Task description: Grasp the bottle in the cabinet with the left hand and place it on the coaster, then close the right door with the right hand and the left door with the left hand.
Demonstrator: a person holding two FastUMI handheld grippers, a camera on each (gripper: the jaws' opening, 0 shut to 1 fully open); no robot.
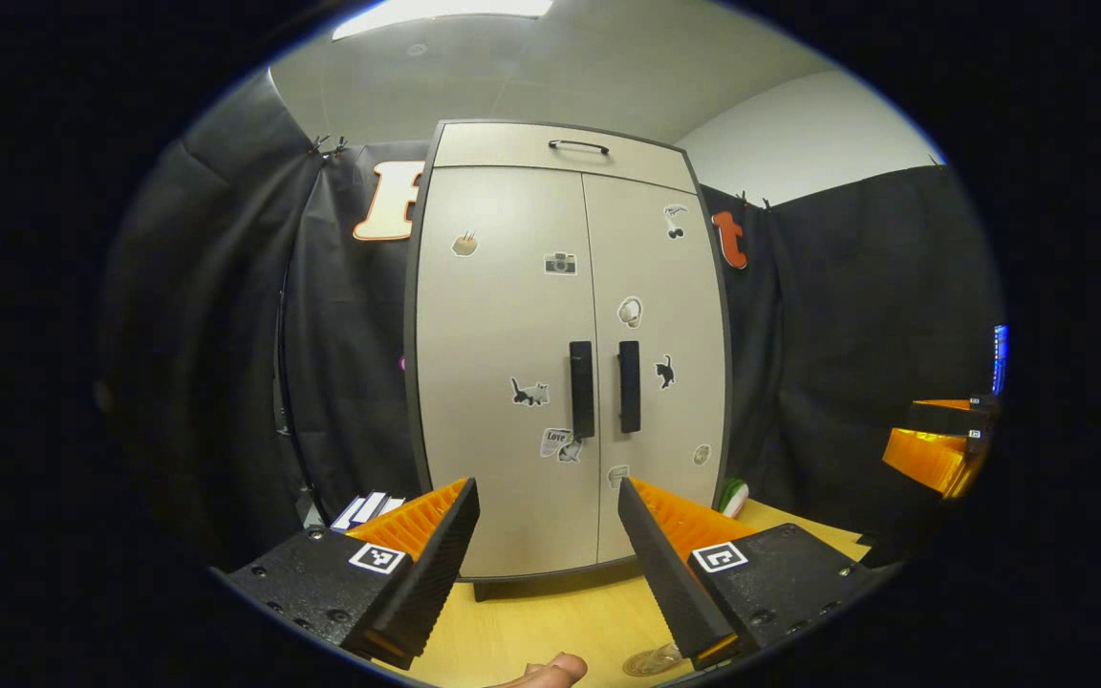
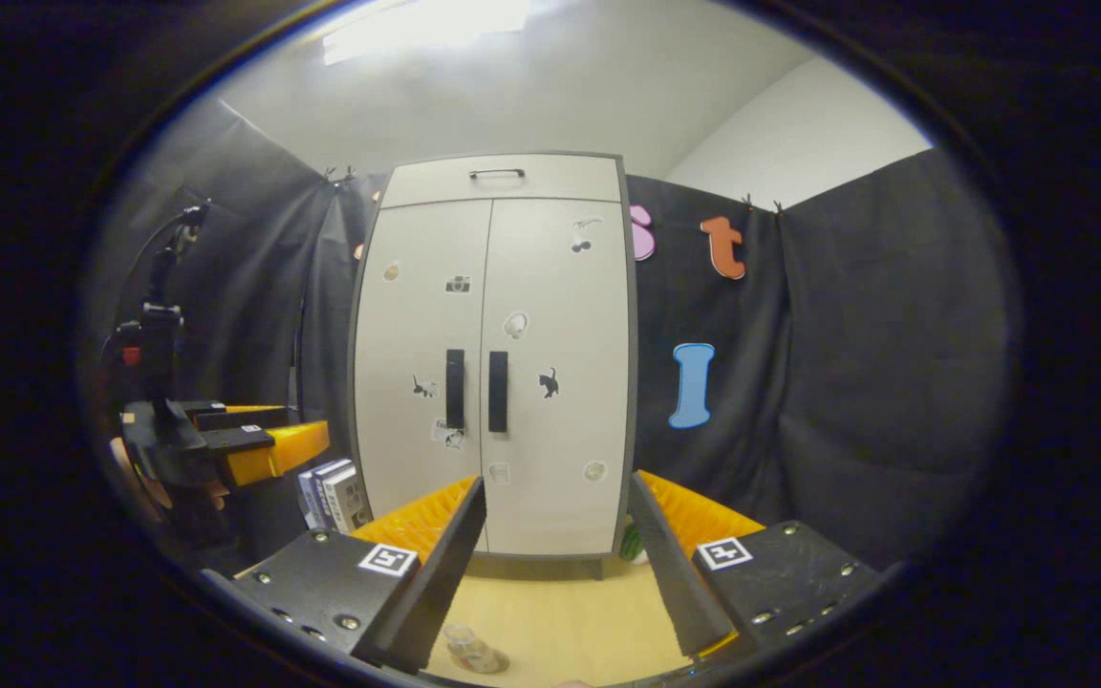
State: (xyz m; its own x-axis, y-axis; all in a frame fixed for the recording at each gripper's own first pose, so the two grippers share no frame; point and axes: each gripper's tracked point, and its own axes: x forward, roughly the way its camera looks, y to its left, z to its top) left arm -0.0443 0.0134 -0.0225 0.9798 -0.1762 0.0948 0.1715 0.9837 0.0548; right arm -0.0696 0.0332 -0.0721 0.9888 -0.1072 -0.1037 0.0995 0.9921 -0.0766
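Both claws gape wide, left claw (image 1: 549, 535) and right claw (image 2: 555, 535), before the shut cabinet (image 1: 565, 354). Beneath them on the tabletop (image 2: 560, 621) stands the clear bottle (image 2: 474, 650), probably light, slippery; grip mid-body.

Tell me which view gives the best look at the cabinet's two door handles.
The left gripper view: the door handles appear larger, centred between the open hand-held gripper fingers. The right gripper view shows the same door handles smaller, on shut doors.
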